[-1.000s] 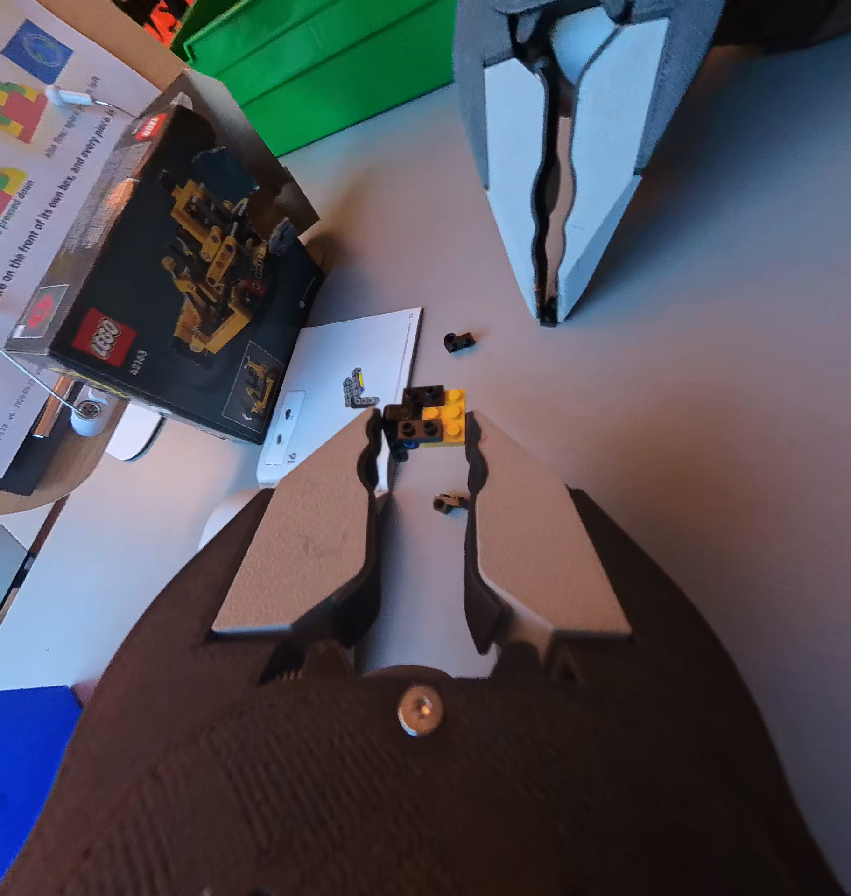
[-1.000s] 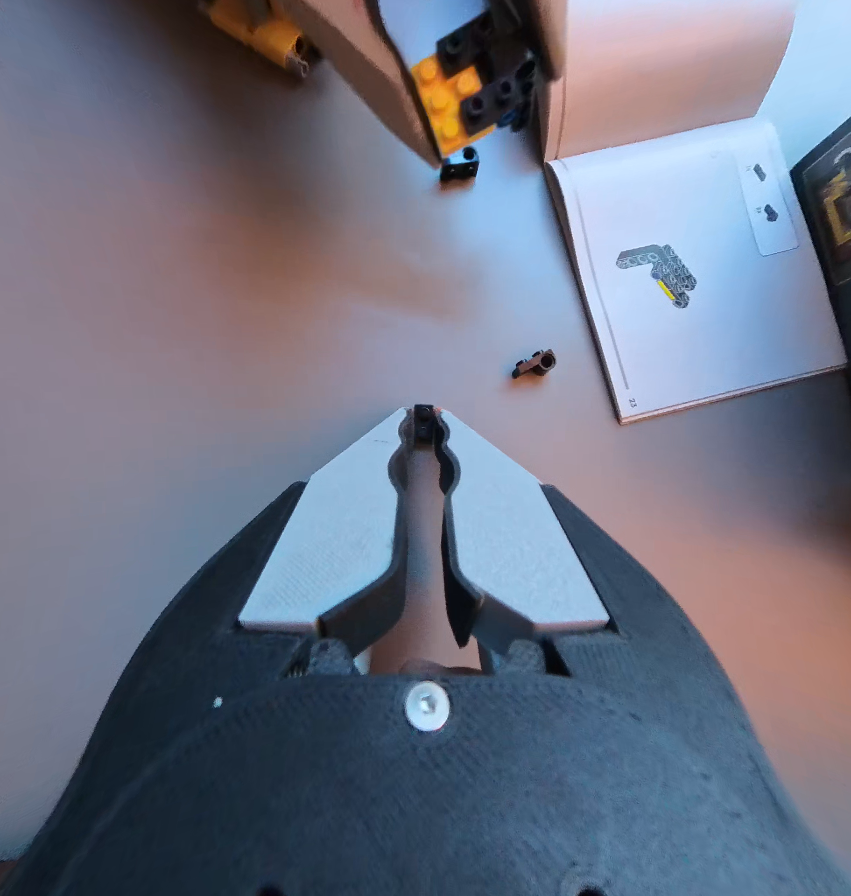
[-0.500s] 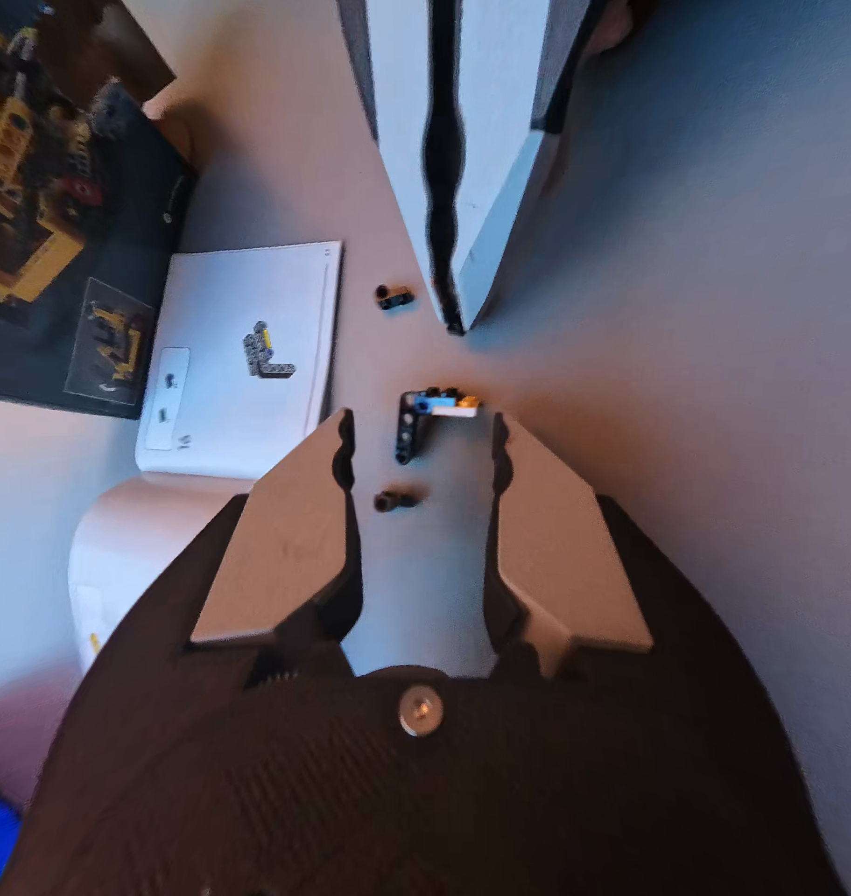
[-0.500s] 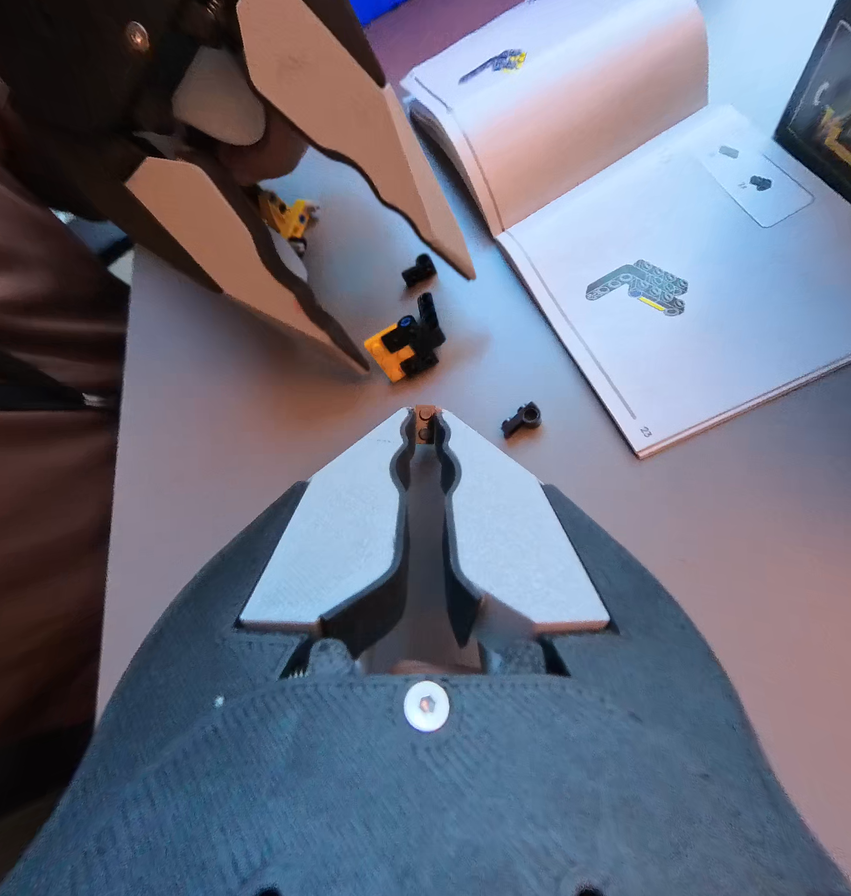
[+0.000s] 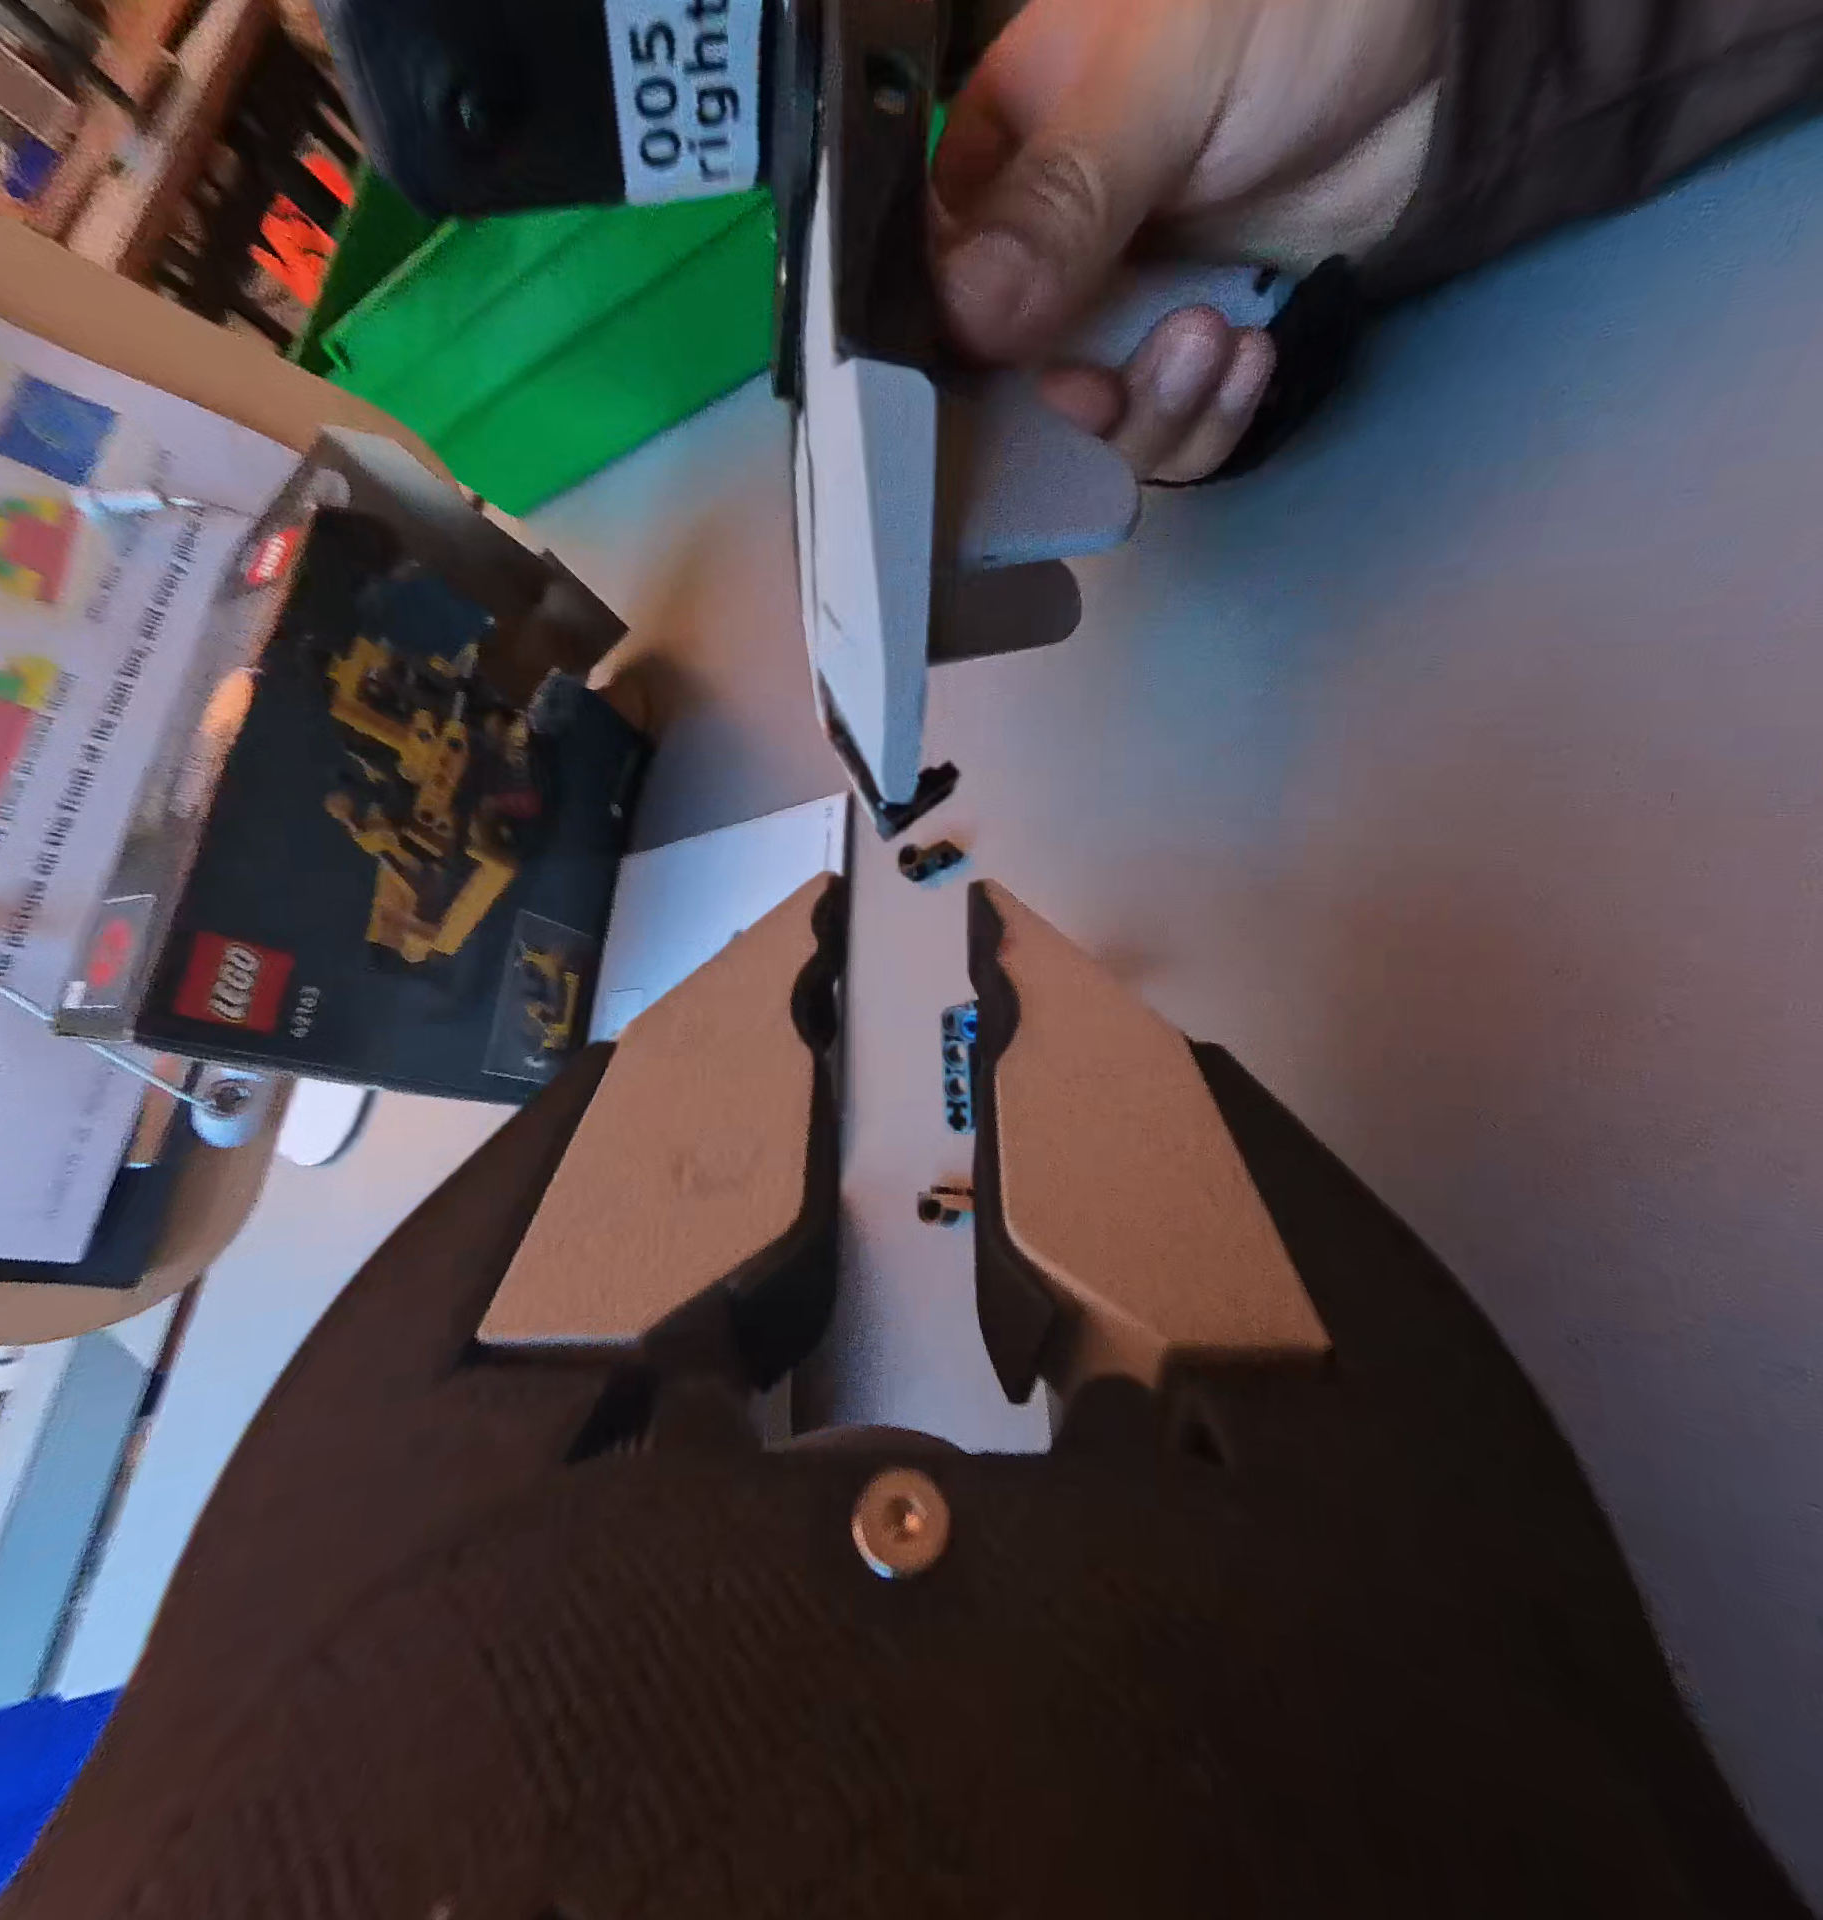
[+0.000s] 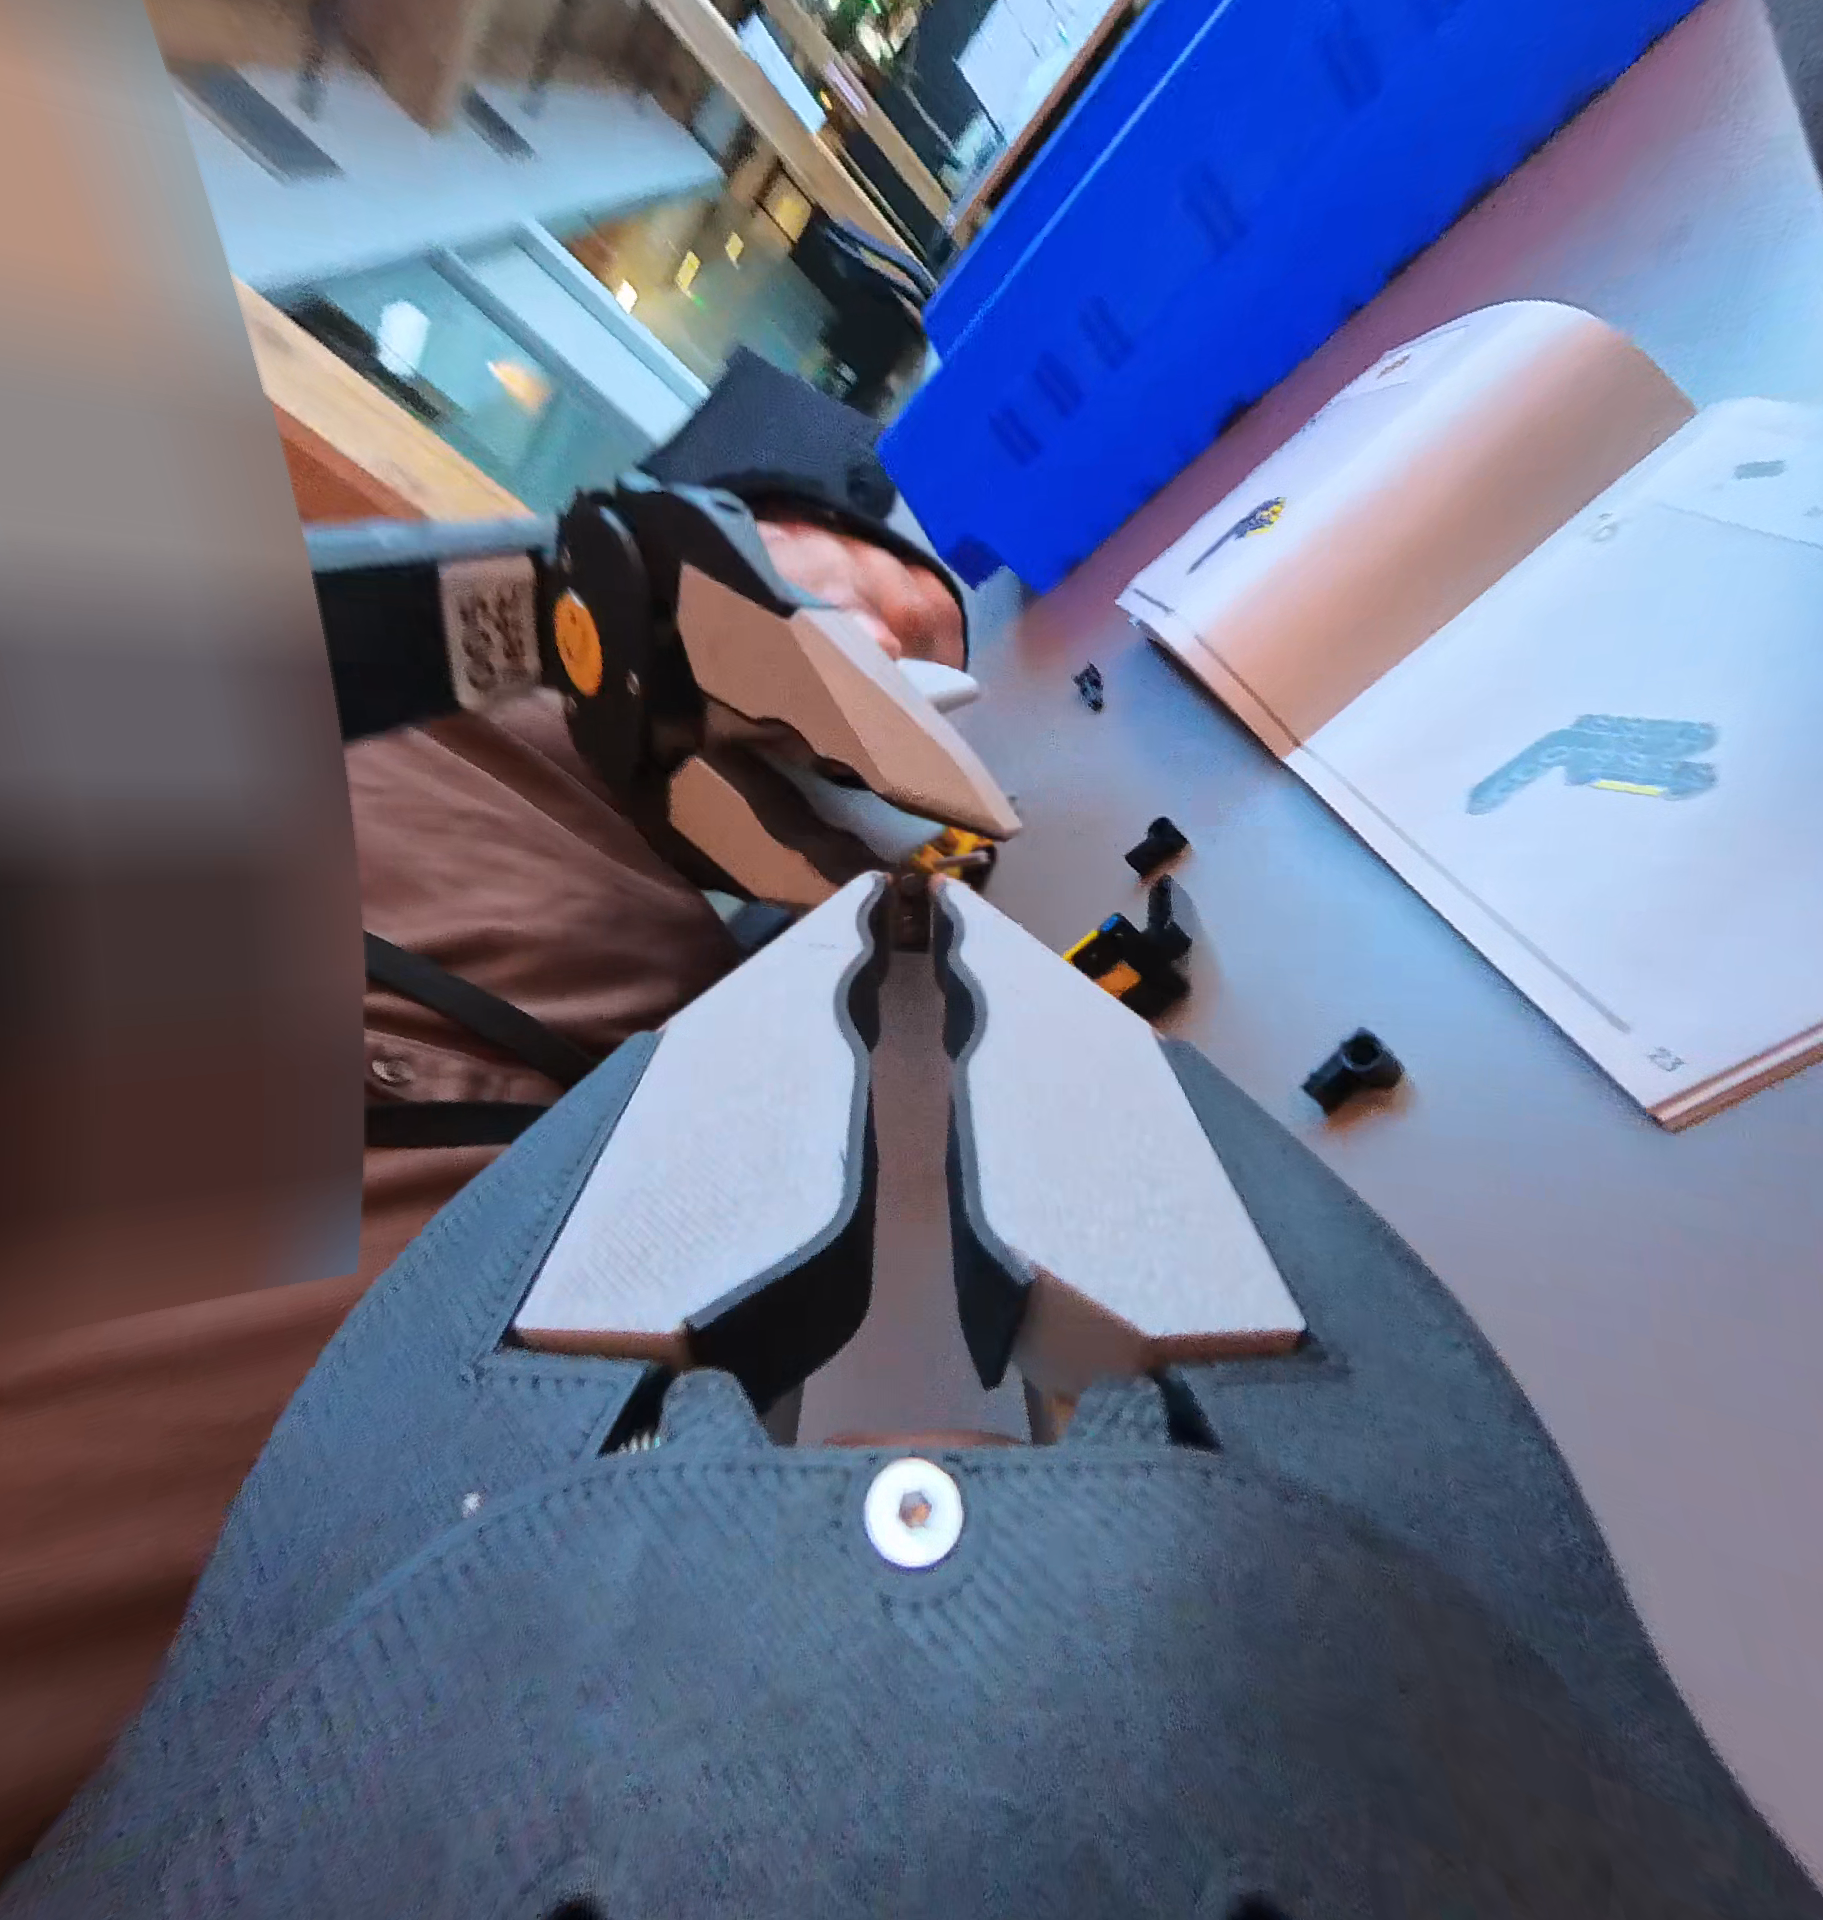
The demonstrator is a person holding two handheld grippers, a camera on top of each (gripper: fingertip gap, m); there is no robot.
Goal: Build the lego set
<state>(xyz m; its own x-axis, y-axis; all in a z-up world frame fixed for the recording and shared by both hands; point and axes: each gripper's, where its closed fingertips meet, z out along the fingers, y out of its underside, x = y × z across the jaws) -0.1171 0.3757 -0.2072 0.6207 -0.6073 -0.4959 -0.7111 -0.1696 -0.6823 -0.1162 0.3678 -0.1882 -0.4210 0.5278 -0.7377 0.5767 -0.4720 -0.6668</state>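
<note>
Having released the yellow-black assembly [image 6: 1125, 961] onto table [image 5: 1509, 935], left gripper [image 5: 902, 896] spread, empty; right gripper [image 6: 907, 894] still clamped on small black piece [image 5: 922, 795].

This looks like an office or lab workspace set up for recording. A plain grey bench [image 6: 1509, 1299] carries blue [image 6: 1250, 270] and green storage crates [image 5: 554, 312] and a printed instruction sheet on a stand [image 5: 45, 727], all beyond the gripper, with glazed partitions [image 6: 491, 353] farther off.
</note>
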